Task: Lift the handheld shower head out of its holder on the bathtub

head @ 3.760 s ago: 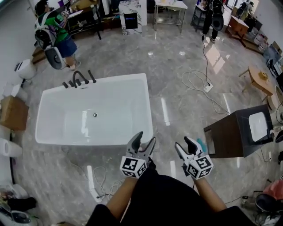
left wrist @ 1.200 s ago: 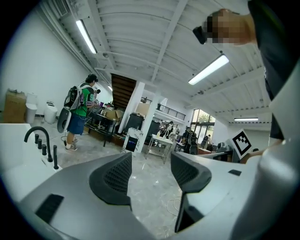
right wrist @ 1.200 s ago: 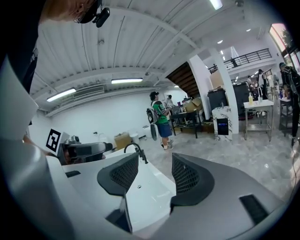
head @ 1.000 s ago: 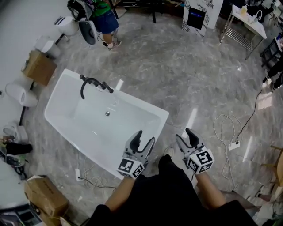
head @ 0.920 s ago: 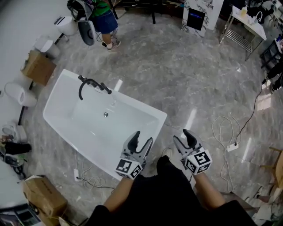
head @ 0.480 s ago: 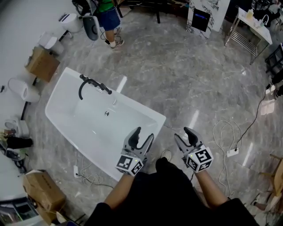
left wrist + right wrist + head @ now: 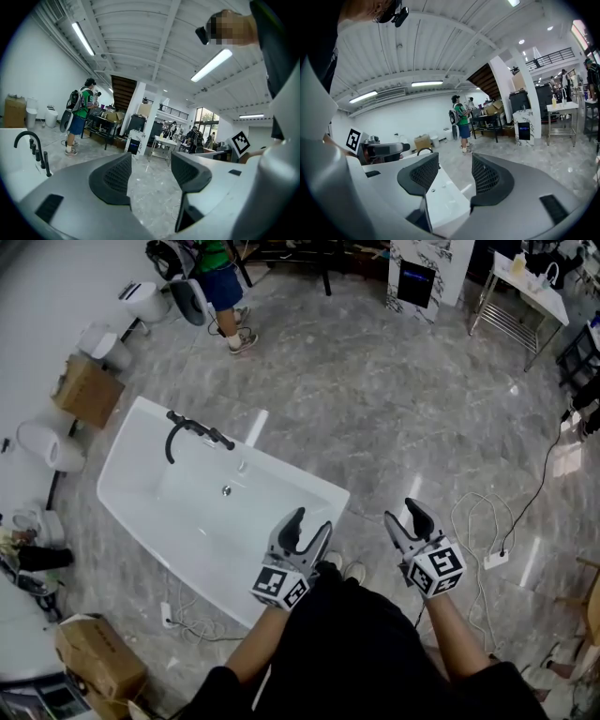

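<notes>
Grey jaws of left gripper (image 7: 310, 522) and right gripper (image 7: 402, 513) stand apart, holding nothing, near the bathtub (image 7: 192, 517)

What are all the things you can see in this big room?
bathtub: one, white, on the floor left of centre
tap and shower fittings: one set, black, on the bathtub's far rim
cardboard boxes: two, brown, along the left side
toilets: at least two, white, by the left wall
standing person: one, green top, top left
power strip: one, white, floor at right
left gripper: one, grey, open, empty
right gripper: one, grey, open, empty
</notes>
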The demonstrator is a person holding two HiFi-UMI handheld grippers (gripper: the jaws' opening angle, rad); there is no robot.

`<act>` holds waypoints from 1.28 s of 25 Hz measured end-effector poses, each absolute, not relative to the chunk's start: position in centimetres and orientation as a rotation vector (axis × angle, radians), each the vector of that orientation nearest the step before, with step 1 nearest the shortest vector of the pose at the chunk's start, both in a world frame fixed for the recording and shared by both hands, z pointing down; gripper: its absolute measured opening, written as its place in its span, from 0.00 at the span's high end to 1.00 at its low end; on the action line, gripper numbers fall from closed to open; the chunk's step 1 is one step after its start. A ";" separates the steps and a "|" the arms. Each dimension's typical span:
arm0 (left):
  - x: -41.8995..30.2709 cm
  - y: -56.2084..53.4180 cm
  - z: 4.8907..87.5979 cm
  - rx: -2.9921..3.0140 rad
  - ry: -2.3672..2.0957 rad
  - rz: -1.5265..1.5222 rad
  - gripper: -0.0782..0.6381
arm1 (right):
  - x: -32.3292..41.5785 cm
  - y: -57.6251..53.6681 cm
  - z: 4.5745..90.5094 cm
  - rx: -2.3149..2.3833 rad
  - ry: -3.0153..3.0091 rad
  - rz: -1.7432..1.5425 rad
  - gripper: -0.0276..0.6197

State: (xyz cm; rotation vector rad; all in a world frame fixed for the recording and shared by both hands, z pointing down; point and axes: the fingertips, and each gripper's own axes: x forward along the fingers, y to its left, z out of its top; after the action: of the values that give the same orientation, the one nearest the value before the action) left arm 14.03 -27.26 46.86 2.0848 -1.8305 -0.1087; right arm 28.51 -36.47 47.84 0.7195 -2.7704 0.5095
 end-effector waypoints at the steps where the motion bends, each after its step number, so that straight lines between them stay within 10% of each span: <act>1: 13.6 -27.5 47.0 2.084 -1.834 -0.109 0.55 | 28.6 -36.2 48.0 0.726 -2.766 0.516 0.66; 32: -15.4 -35.4 56.0 1.614 -2.243 -0.127 0.55 | 5.3 -44.8 51.8 0.369 -2.668 0.418 0.66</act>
State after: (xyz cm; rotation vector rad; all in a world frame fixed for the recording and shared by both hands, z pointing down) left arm -15.35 -35.38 55.98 1.6140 -2.2426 -0.1268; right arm 5.35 -44.82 51.82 0.3693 -2.6676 0.4182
